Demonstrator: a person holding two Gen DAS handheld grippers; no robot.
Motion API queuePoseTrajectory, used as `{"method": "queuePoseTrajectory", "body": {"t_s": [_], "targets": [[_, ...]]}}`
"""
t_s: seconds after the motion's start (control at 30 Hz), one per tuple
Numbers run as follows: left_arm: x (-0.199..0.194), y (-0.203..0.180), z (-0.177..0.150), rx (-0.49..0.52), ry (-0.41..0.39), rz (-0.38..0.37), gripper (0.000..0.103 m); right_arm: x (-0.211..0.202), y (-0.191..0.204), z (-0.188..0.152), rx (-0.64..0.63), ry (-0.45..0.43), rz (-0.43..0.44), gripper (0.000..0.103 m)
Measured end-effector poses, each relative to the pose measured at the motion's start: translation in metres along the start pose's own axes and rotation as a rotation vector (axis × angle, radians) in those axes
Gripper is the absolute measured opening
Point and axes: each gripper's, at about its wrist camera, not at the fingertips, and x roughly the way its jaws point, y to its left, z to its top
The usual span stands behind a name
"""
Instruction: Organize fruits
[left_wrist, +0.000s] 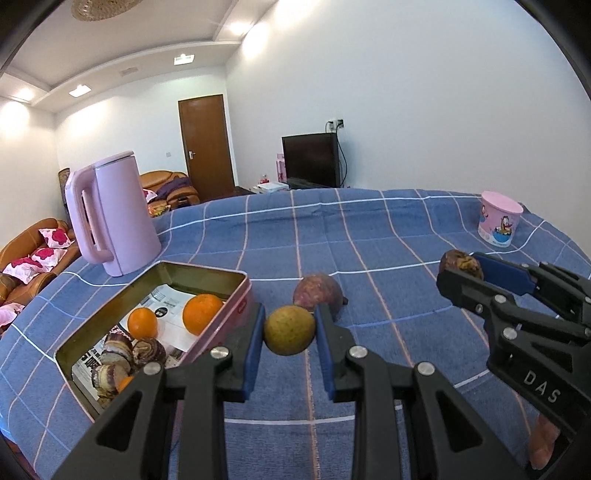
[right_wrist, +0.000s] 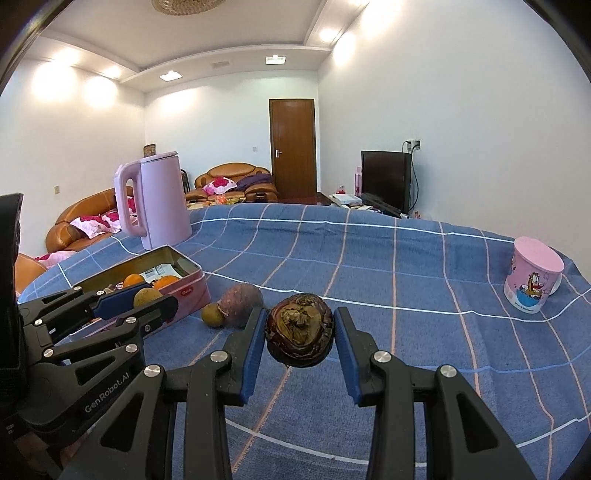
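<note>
Blue checked tablecloth (left_wrist: 369, 229) under both my grippers. Left gripper (left_wrist: 290, 334) pinches a yellow-green fruit (left_wrist: 290, 329) just beside the pink tin (left_wrist: 236, 295); right gripper (right_wrist: 300, 338) clamps a wrinkled brown fruit (right_wrist: 300, 334). Purple fruit (left_wrist: 318, 295) sits on the cloth.

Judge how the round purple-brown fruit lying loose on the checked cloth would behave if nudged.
The round purple-brown fruit would probably roll, being rounded and loose on the flat blue checked cloth. Its small stem nub might stop it early. It looks firm, so likely no denting.

Bright, sharp views lit by glaring ceiling lights (left_wrist: 79, 90), with strong fisheye bending and dark corners.
</note>
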Motion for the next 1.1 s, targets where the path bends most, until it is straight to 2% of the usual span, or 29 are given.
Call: {"method": "queuePoseTrajectory", "body": {"t_s": [0.87, 1.1], "targets": [[-0.017, 0.001, -0.001, 0.003, -0.094, 0.032, 0.029, -0.023, 0.001, -0.003, -0.016, -0.117, -0.043, 0.039], [-0.018, 0.01, 0.0, -0.004, -0.101, 0.038, 0.029, -0.02, 0.007, -0.001, -0.028, -0.107, -0.057, 0.039]]}}
